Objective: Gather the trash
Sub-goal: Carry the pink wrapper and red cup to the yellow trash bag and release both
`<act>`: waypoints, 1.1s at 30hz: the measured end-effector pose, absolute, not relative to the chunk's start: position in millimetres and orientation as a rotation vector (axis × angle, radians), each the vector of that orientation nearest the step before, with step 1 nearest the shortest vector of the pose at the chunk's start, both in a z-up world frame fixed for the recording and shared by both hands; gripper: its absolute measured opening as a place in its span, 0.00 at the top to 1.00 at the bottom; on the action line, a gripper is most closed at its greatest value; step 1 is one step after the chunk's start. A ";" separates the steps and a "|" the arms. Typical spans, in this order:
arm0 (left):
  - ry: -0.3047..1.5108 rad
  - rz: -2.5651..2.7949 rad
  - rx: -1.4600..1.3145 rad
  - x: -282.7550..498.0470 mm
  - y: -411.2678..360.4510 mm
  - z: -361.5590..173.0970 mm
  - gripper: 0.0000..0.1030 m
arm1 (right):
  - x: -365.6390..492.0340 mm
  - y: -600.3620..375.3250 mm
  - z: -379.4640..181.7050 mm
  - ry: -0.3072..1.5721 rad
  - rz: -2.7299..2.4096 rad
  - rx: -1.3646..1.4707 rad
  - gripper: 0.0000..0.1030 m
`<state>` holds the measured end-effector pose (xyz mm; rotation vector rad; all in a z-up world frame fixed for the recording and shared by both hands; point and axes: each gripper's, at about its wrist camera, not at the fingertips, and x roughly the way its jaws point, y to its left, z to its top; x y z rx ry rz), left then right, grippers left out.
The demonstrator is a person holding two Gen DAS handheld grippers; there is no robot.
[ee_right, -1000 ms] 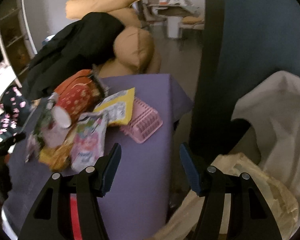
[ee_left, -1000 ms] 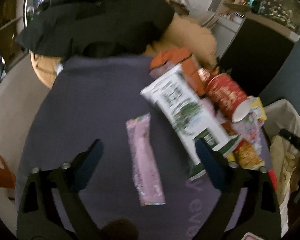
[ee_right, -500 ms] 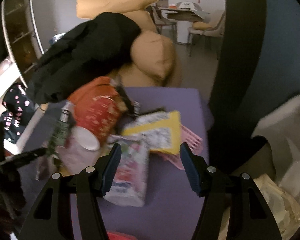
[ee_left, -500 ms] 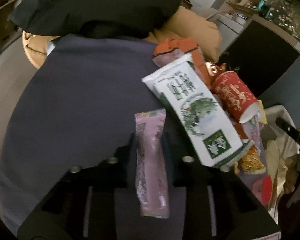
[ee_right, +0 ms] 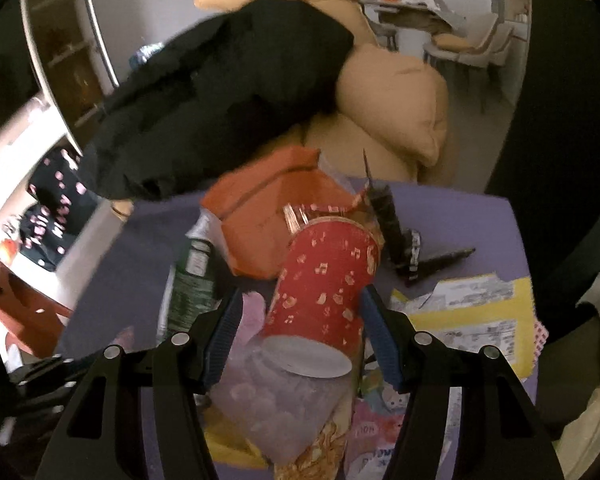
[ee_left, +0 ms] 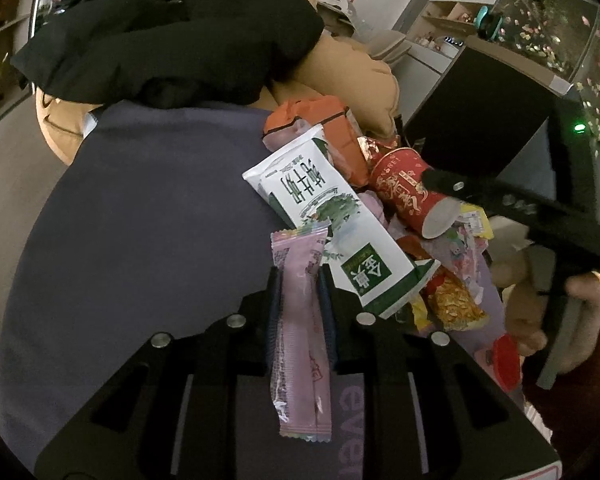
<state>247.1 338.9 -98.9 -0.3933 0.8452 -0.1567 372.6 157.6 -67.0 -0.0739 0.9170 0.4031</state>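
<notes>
Since a second ago my left gripper (ee_left: pixel 299 312) has gone from wide open to nearly shut, and its jaws are closing the last bit on the pink wrapper (ee_left: pixel 300 332), which lies lengthwise between the pads with both ends sticking out. That leaves it pinched at mid-length, probably so it won't flop. My right gripper (ee_right: pixel 300 340) has swung in from the bag side to the trash pile on the purple cloth (ee_left: pixel 140 220). Its jaws stand wide on either side of the red cup (ee_right: pixel 324 280), which lies tipped on the heap with its base toward me; I see no pad pressing yet. White pack (ee_left: pixel 324 216) sits beside the wrapper.
</notes>
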 end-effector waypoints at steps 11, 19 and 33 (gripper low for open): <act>0.852 -0.160 -0.422 240.7 335.8 -103.0 0.82 | 346.9 114.1 -63.7 0.869 0.456 -0.029 0.51; 0.796 -0.174 -0.394 229.6 313.1 -78.4 0.82 | 311.1 75.3 -21.9 0.771 0.501 0.009 0.51; 0.630 -0.225 -0.276 203.5 227.7 2.9 0.82 | 224.3 -31.2 23.2 0.605 0.422 0.025 0.51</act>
